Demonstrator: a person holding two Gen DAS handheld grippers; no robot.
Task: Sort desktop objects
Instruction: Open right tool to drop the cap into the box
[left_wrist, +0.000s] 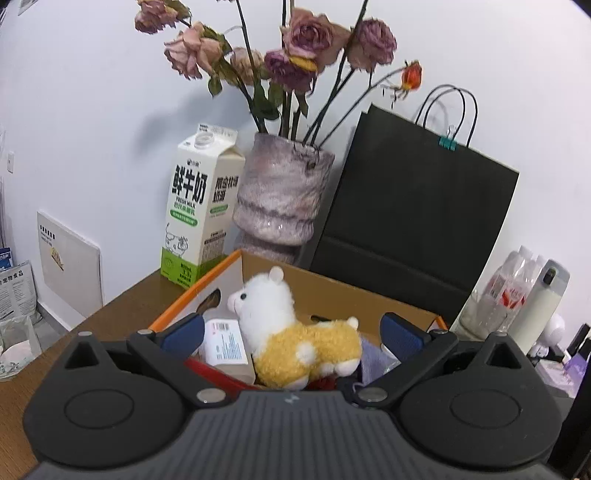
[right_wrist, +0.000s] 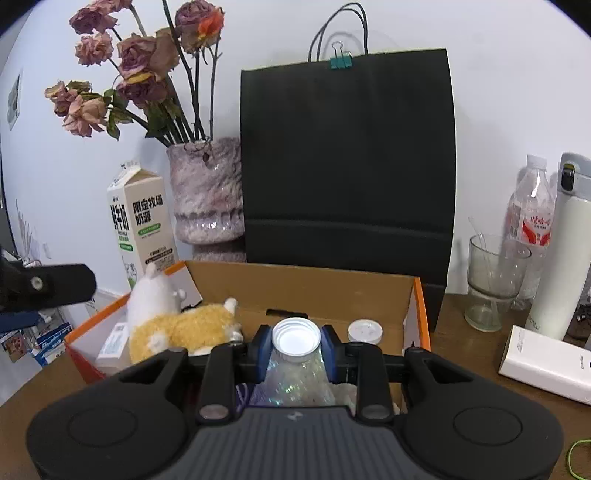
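Note:
An open cardboard box (left_wrist: 325, 291) with orange edges sits on the wooden desk; it also shows in the right wrist view (right_wrist: 314, 284). Inside lies a white and yellow plush alpaca (left_wrist: 295, 332), also seen from the right wrist (right_wrist: 177, 321). My left gripper (left_wrist: 291, 332) is open, its blue pads either side of the alpaca, apart from it. My right gripper (right_wrist: 295, 350) is shut on a clear glittery bottle (right_wrist: 297, 362) with a white cap, held over the box. A second white-capped jar (right_wrist: 364, 330) stands in the box.
Behind the box stand a milk carton (left_wrist: 199, 210), a vase of dried roses (left_wrist: 284, 192) and a black paper bag (right_wrist: 347, 166). To the right are a glass (right_wrist: 491, 280), a water bottle (right_wrist: 532, 218), a white flask (right_wrist: 565, 251) and a white box (right_wrist: 546, 362).

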